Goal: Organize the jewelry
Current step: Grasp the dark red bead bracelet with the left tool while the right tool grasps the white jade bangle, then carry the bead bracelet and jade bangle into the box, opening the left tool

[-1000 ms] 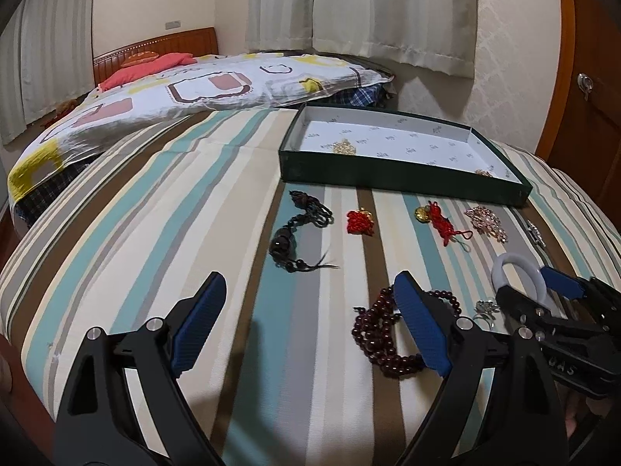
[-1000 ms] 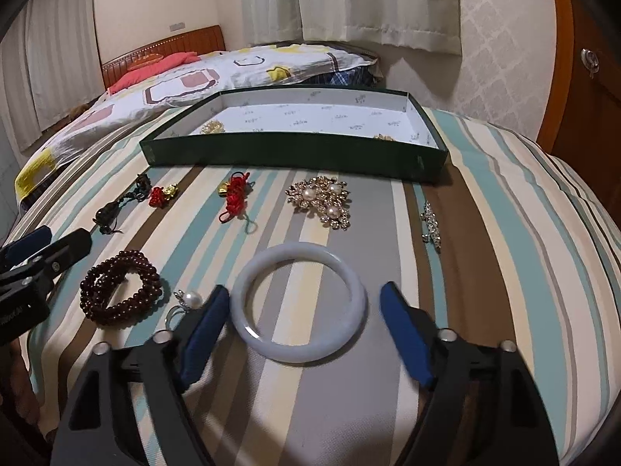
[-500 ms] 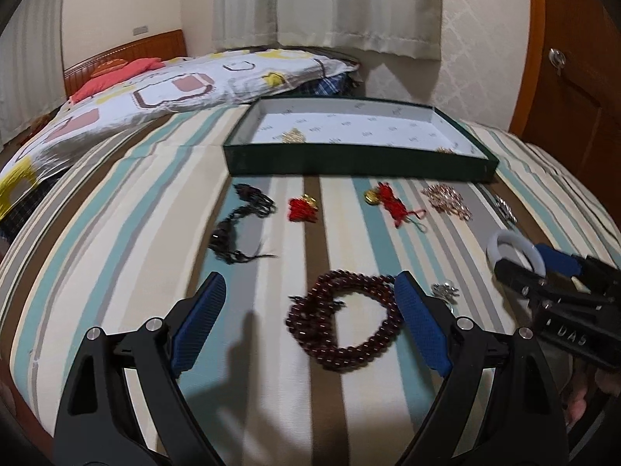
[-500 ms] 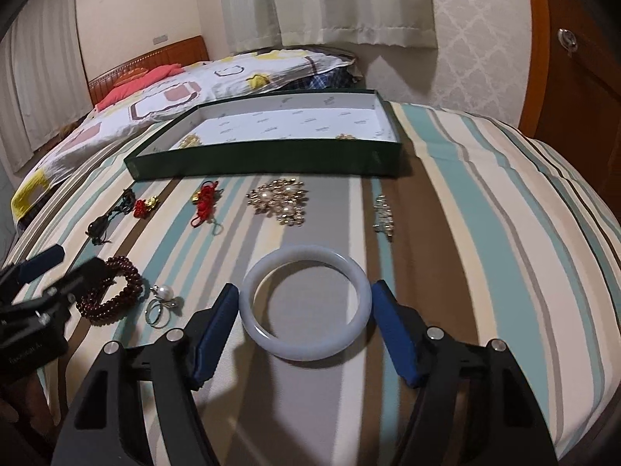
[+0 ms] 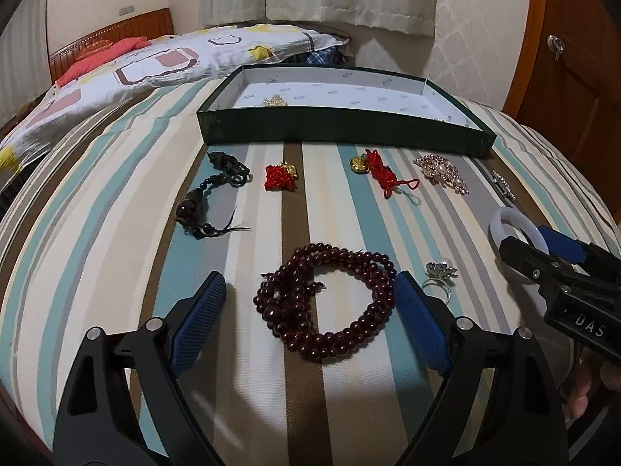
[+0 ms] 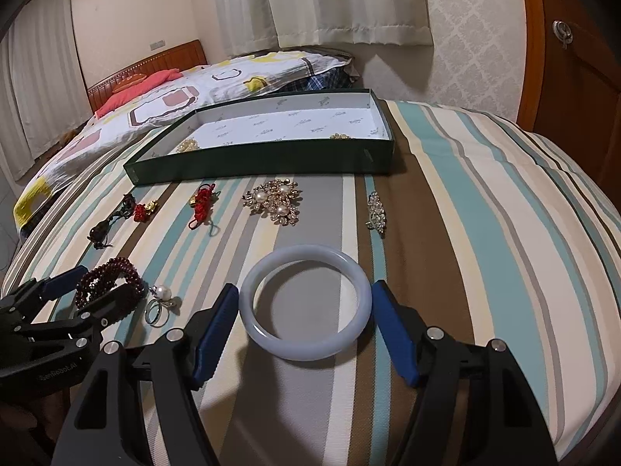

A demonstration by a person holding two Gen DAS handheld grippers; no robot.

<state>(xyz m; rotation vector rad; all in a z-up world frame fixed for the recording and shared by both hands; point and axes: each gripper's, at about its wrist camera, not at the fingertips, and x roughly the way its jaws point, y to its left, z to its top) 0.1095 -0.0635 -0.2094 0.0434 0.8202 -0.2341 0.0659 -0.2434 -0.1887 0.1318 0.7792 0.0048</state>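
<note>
Both handheld grippers, the left gripper (image 5: 310,318) and the right gripper (image 6: 304,328), were built of matte black plastic arms with triangular cut-outs, fastened by round silver screws. Each finger was faced with a blue, cross-hatched rubber pad (image 5: 198,320). White lettering was seen on the black bodies, and bare skin of the right hand (image 5: 590,388) was glimpsed behind one.

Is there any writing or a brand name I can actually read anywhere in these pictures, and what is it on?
"DAS": white letters on the black body of the right gripper, partly cut off.
"GenRobot.AI", roughly: small, faint letters on the body of the left gripper.
Repeated small print on the white lining of the green box: too small to read.
</note>
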